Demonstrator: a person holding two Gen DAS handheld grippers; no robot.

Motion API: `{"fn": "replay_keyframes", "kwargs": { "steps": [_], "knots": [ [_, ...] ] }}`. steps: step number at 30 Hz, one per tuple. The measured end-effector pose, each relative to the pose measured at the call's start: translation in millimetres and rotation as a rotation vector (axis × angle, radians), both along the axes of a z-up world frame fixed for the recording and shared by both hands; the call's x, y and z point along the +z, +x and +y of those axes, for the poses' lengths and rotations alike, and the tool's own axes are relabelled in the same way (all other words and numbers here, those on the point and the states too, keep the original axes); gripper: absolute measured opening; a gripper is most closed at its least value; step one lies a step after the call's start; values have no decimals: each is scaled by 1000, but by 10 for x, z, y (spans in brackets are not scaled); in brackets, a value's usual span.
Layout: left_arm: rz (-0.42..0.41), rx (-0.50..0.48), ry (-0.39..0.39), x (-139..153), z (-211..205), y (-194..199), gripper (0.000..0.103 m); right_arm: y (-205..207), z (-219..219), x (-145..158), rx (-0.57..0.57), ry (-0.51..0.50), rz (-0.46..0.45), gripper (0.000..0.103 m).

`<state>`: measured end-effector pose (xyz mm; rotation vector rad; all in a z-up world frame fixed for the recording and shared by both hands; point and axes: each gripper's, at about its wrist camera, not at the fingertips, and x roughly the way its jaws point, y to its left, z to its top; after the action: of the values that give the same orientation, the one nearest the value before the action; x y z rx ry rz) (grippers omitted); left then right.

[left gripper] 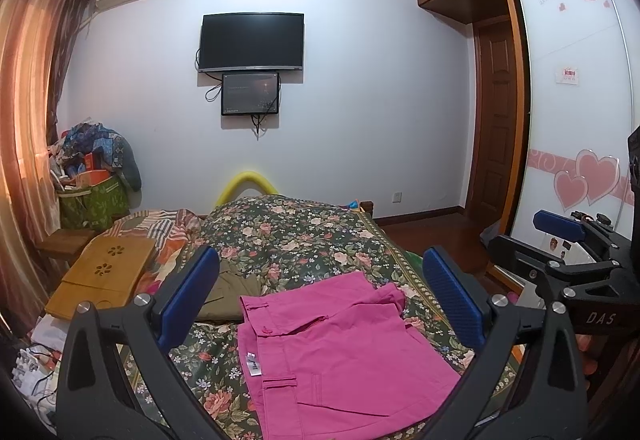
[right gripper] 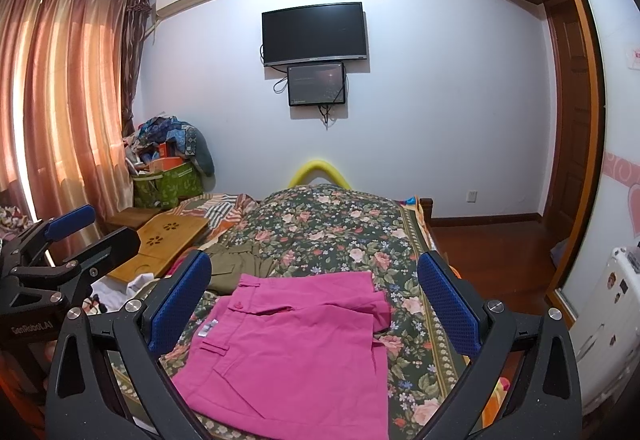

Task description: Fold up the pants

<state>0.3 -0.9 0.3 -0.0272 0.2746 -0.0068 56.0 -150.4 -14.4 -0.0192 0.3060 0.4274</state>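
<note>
- The bed (left gripper: 304, 236) is spread with a dark cover in a soft floral print, pink roses on green; it runs away toward the white wall
- The pink pants (left gripper: 336, 352) (right gripper: 296, 340) lie folded on the near part of the cover, a flat, roughly square bundle of woven cotton; waistband with button and white label faces left, hems lie at the far right, so the long axis runs across the bed
- Olive trousers (right gripper: 236, 268), crumpled, lie just beyond the pink ones, touching
- A slatted bamboo tray (left gripper: 104, 276) rests left of the bed
- The left gripper (left gripper: 320, 304) hovers above the pants, its blue ribbed pads spread wide and empty; the right gripper (right gripper: 316, 304) likewise, released, grasping nothing
</note>
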Motion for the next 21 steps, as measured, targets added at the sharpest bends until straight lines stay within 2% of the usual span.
{"fn": "replay_keyframes", "kwargs": {
  "steps": [14,21],
  "knots": [
    [44,-10,-17,-6,17,91,103,32,14,-32,4,-7,5,103],
    [74,-3,-25,-159,127,337,103,276,7,-203,-54,-49,35,103]
  ]
}}
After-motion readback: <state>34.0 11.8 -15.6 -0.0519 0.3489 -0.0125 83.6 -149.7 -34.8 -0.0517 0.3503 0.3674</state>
